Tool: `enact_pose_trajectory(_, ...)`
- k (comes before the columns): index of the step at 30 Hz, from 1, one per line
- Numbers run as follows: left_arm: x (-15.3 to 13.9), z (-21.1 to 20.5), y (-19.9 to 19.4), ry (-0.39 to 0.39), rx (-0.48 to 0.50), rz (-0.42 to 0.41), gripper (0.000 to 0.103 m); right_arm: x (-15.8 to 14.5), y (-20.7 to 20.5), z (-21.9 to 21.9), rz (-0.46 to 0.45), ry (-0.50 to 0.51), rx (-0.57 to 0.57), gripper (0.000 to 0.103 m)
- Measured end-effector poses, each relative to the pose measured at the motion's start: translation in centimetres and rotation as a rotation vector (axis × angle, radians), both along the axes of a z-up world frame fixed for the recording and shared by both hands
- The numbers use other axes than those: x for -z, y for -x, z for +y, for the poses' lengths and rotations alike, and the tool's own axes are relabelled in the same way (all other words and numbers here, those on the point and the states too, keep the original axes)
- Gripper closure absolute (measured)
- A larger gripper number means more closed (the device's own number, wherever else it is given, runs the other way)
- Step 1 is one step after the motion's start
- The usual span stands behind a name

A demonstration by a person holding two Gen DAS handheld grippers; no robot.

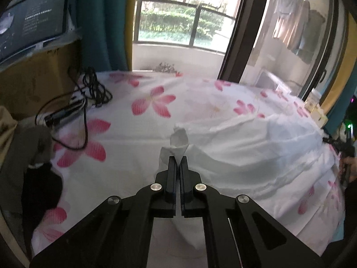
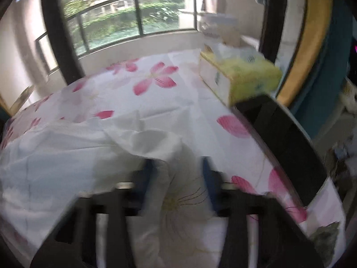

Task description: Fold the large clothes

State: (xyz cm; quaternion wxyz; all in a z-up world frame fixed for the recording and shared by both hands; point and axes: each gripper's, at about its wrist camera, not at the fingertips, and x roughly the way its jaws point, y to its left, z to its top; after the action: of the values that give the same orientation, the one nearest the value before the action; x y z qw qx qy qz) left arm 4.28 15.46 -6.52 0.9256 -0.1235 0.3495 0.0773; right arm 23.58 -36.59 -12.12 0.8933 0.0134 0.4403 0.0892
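Observation:
A large white garment (image 1: 256, 147) lies rumpled on a surface covered by a white sheet with pink flowers (image 1: 154, 102). My left gripper (image 1: 178, 162) is shut on a bunched corner of the white garment, which sticks up just beyond the black fingertips. In the right wrist view, the same white garment (image 2: 67, 156) spreads to the left, with a folded edge (image 2: 154, 140) just ahead of my right gripper (image 2: 178, 167). Its blue-padded fingers (image 2: 208, 172) are blurred and stand apart over the flowered sheet (image 2: 183, 201), gripping nothing.
Black cables (image 1: 93, 89) and a small dark device (image 1: 62, 114) lie at the sheet's far left, near a monitor (image 1: 33, 29) on a cardboard box. Dark clothes (image 1: 40, 178) lie at the left edge. A yellow tissue box (image 2: 238, 76) and a black slab (image 2: 290, 145) are on the right.

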Motion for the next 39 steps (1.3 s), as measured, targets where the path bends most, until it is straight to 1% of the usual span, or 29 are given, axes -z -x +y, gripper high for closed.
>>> enact_pose_trajectory(1,-0.2,0.2,0.0,0.011,0.002,-0.012,0.101,0.0,-0.1,-0.1,-0.002,-0.007,0.009,0.097)
enact_pose_trajectory(2,-0.5,0.6,-0.2,0.027,-0.001,-0.029,0.101,-0.3,0.0,-0.2,-0.018,-0.009,0.012,0.100)
enact_pose_trajectory(5,-0.7,1.6,-0.8,0.071,-0.007,-0.055,0.101,-1.7,0.0,0.1,-0.068,0.024,0.008,0.101)
enact_pose_trajectory(8,-0.9,2.8,-1.6,0.106,-0.020,-0.082,0.101,-3.5,-0.8,0.3,-0.106,0.036,-0.002,0.101)
enact_pose_trajectory(12,-1.3,4.5,-3.0,0.126,-0.037,-0.105,0.101,-5.1,-2.5,0.2,-0.122,0.013,-0.011,0.101)
enact_pose_trajectory(15,-1.3,5.5,-4.3,0.123,-0.046,-0.114,0.101,-5.6,-4.3,0.7,-0.121,-0.007,-0.024,0.101)
enact_pose_trajectory(16,-1.1,6.1,-4.9,0.136,-0.054,-0.115,0.101,-5.7,-4.9,0.8,-0.120,-0.009,-0.028,0.101)
enact_pose_trajectory(17,-0.8,6.7,-5.5,0.158,-0.058,-0.113,0.101,-5.6,-5.7,1.1,-0.115,-0.012,-0.030,0.101)
enact_pose_trajectory(19,-0.2,7.6,-6.3,0.201,-0.069,-0.110,0.101,-4.9,-7.4,1.3,-0.075,-0.041,-0.025,0.101)
enact_pose_trajectory(20,0.5,8.3,-6.9,0.251,-0.084,-0.101,0.101,-4.2,-8.5,1.3,-0.037,-0.063,-0.016,0.101)
enact_pose_trajectory(23,2.2,9.7,-8.2,0.338,-0.105,-0.075,0.101,-2.5,-10.3,1.2,0.052,-0.107,0.024,0.101)
enact_pose_trajectory(25,2.9,10.0,-8.5,0.342,-0.113,-0.069,0.101,-1.8,-10.7,1.3,0.088,-0.112,0.033,0.100)
enact_pose_trajectory(27,3.3,10.1,-8.7,0.331,-0.133,-0.061,0.101,-1.7,-10.7,1.4,0.079,-0.101,0.048,0.094)
enact_pose_trajectory(28,3.3,10.1,-8.7,0.315,-0.145,-0.054,0.101,-1.9,-10.6,1.3,0.068,-0.096,0.060,0.088)
enact_pose_trajectory(29,3.1,10.0,-8.6,0.287,-0.163,-0.033,0.100,-2.2,-10.3,1.1,0.055,-0.098,0.064,0.079)
enact_pose_trajectory(30,2.9,9.7,-8.4,0.253,-0.175,-0.017,0.092,-2.6,-10.1,1.0,0.041,-0.096,0.066,0.072)
enact_pose_trajectory(31,2.4,9.3,-8.2,0.214,-0.173,-0.016,0.076,-3.3,-9.6,0.9,0.014,-0.077,0.067,0.058)
enact_pose_trajectory(32,1.9,8.8,-7.9,0.178,-0.170,-0.019,0.065,-4.0,-9.0,1.0,-0.017,-0.048,0.062,0.050)
enact_pose_trajectory(33,1.1,7.9,-7.5,0.131,-0.163,-0.029,0.052,-4.5,-8.4,1.3,-0.042,-0.025,0.050,0.049)
enact_pose_trajectory(35,0.0,6.5,-7.0,0.086,-0.122,-0.044,0.051,-5.7,-6.7,2.5,-0.085,0.033,-0.013,0.049)
enact_pose_trajectory(37,-1.0,3.3,-7.3,0.031,0.012,-0.042,0.051,-6.5,-5.0,3.9,-0.126,0.086,-0.071,0.049)
enact_pose_trajectory(38,-1.1,2.2,-7.6,0.011,0.058,-0.034,0.051,-6.8,-4.0,4.9,-0.149,0.109,-0.115,0.049)
enact_pose_trajectory(39,-1.2,0.5,-8.0,-0.014,0.126,-0.025,0.051,-6.9,-3.0,6.0,-0.166,0.122,-0.171,0.049)
